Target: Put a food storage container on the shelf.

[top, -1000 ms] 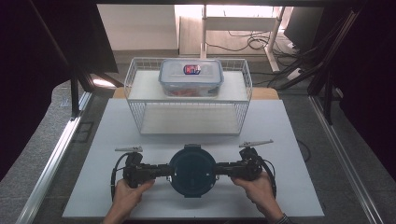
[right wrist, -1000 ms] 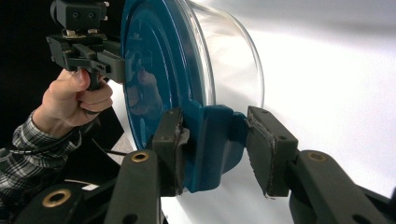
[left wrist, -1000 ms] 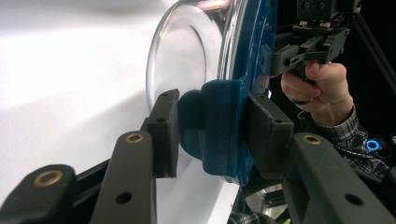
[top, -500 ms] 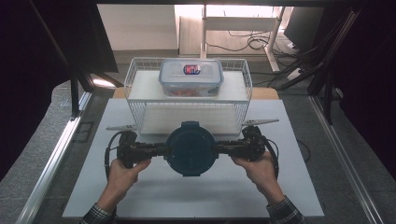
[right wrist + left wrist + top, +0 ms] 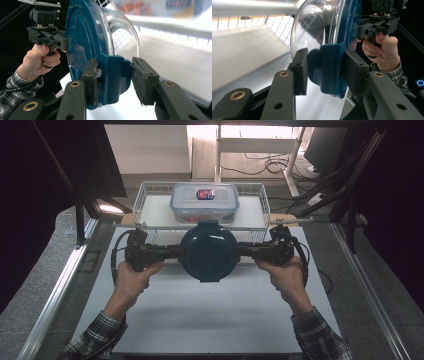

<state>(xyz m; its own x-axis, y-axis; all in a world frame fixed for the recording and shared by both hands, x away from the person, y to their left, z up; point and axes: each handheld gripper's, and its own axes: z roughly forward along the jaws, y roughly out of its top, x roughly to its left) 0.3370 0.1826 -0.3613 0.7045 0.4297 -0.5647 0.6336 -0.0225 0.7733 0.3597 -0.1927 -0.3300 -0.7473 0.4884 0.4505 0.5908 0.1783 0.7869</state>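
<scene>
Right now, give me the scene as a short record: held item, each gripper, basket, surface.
held item: round glass bowl with blue lid, off the table, carried between both grippers
left gripper: jaws clamped on the lid's side tab
right gripper: jaws around the opposite tab; left pad touching, right pad hard to judge
basket: white wire basket behind the bowl, holding a clear lidded food box
surface: white table
</scene>
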